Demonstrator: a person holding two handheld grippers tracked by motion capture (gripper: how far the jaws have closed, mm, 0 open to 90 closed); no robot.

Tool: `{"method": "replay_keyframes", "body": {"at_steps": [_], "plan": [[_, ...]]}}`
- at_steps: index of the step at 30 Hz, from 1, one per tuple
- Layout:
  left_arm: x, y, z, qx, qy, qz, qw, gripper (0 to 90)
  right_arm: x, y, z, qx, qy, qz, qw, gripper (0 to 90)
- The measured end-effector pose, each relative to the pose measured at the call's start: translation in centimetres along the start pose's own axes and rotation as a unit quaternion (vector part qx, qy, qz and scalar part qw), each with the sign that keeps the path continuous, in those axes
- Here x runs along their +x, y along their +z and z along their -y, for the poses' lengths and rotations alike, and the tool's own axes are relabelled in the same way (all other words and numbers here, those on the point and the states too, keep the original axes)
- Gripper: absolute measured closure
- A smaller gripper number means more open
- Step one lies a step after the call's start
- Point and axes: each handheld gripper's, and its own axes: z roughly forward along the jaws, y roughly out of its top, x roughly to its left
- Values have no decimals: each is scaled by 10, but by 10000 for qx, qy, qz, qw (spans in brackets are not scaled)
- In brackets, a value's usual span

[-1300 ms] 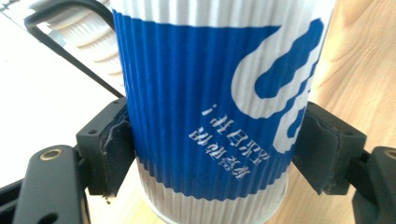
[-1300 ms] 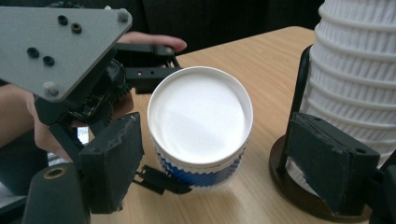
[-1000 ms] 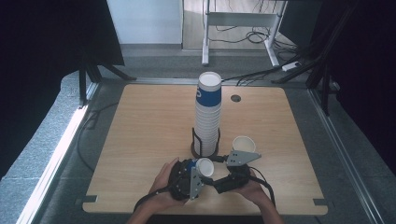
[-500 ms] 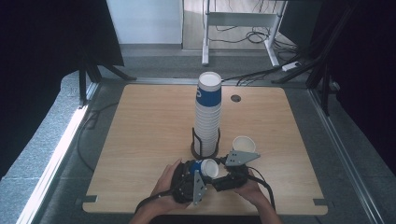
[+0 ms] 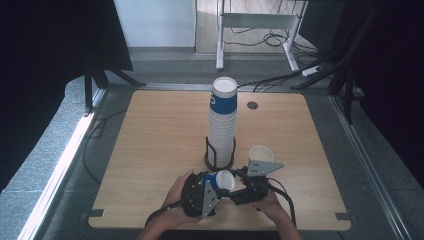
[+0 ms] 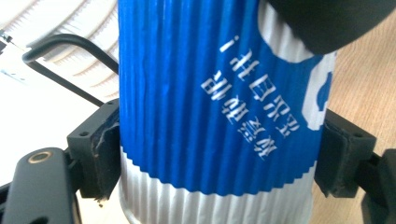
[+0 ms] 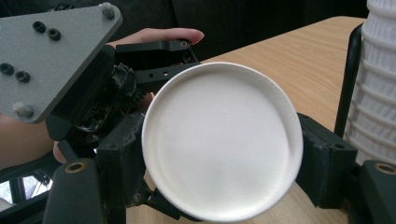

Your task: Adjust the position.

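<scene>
1. While both hands sat close together near the front edge of the table point(image 5: 150, 150), one blue-and-white paper cup point(image 5: 222, 179) lay on its side between them, clear of the wood. Its long axis ran left to right across the table.
2. The left gripper point(image 5: 211, 182) was clamped across the cup's blue ribbed wall. Its jaws had just been closing, and in the left gripper view a pad pressed on each side of the cup.
3. The right gripper point(image 5: 234, 186) faced the cup's white round end. Its jaws had come in from wide and then eased out a shade, and in the right gripper view they gripped that end at both sides. Whether this end was the mouth or the base I could not tell.
4. The cup therefore lay straight ahead of the right claw and crosswise to the left one. Any pull or hand-over would probably have to run along that left-right axis.
5. Room was tight farther in, where the tall cup stack point(image 5: 223, 125) in its black wire holder point(image 5: 219, 161) stood just beyond the grippers. A lone upright cup point(image 5: 261, 152) stood near the right one. Open wood lay to the left and right.
</scene>
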Motion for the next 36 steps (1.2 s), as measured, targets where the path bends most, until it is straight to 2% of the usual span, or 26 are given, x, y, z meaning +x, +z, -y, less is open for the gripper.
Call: {"method": "replay_keyframes", "body": {"at_steps": [7, 12, 25, 31, 36], "plan": [[0, 1, 2, 25, 66, -32, 10000, 192, -1, 1, 1, 82, 70, 96, 9999, 253], [0, 3, 3, 53, 118, -59, 9999, 193, -2, 1, 1, 111, 110, 203, 9997, 208], [3, 4, 8, 96, 132, -90, 9998, 193, -3, -8, -3, 4, 114, 290, 9995, 191], [4, 4, 10, 116, 152, -110, 9998, 193, -2, -16, -6, -6, 22, 366, 9993, 188], [5, 5, 10, 185, 269, -136, 9994, 194, -2, -24, -9, 86, -115, 470, 9988, 189]]}}
